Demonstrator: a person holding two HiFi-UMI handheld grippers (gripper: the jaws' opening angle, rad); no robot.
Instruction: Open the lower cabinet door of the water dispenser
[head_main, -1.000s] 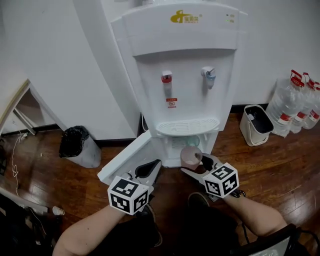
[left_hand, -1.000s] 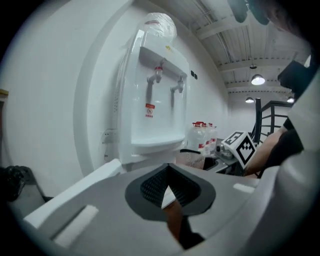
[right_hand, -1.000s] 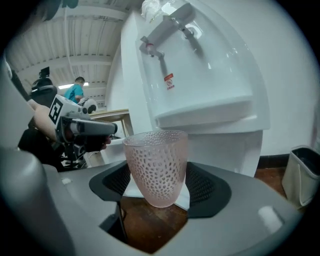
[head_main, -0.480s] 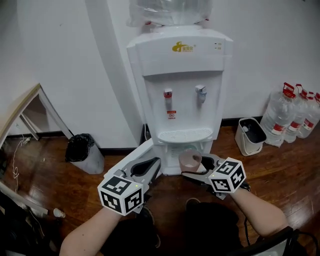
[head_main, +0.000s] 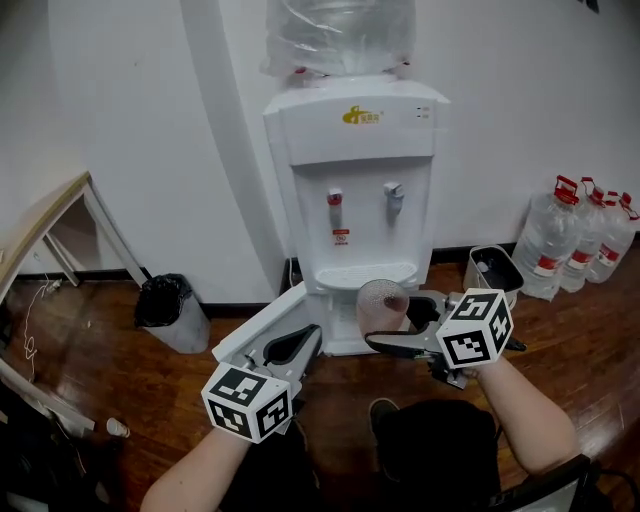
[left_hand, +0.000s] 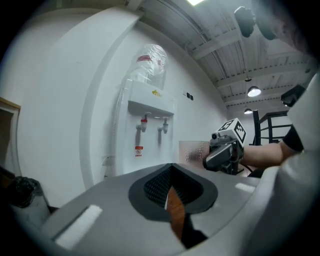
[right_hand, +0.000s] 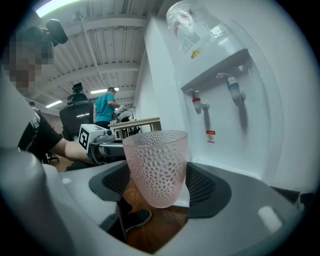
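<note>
From the head view, the dispenser (head_main: 355, 190) stands against the wall with a plastic-wrapped bottle (head_main: 340, 35) on top; how full the bottle is cannot be made out. Its lower door (head_main: 262, 325) stands open, swung out to the left, and the cabinet behind it is mostly hidden by the cup (head_main: 382, 303) and the right gripper (head_main: 400, 326) clenched on it. The cup is pink, dimpled and looks empty. The left gripper (head_main: 290, 346) hangs just before the door, holding nothing. A bin (head_main: 168, 305) lined with a black bag sits to the left, a white bin (head_main: 490, 272) with a dark inside to the right, and jugs (head_main: 580, 235) beyond it are cut off by the edge. In the left gripper view, the left gripper (left_hand: 171, 172) is released, its jaws having just been opening, with only floor (left_hand: 175, 202) in the gap; the cup (left_hand: 194, 150) shows at the right, and the door is hidden below the jaws. In the right gripper view, the right gripper (right_hand: 157, 200) grasps the cup (right_hand: 156, 165) by its lower half, with the dispenser (right_hand: 215, 90) behind.
</note>
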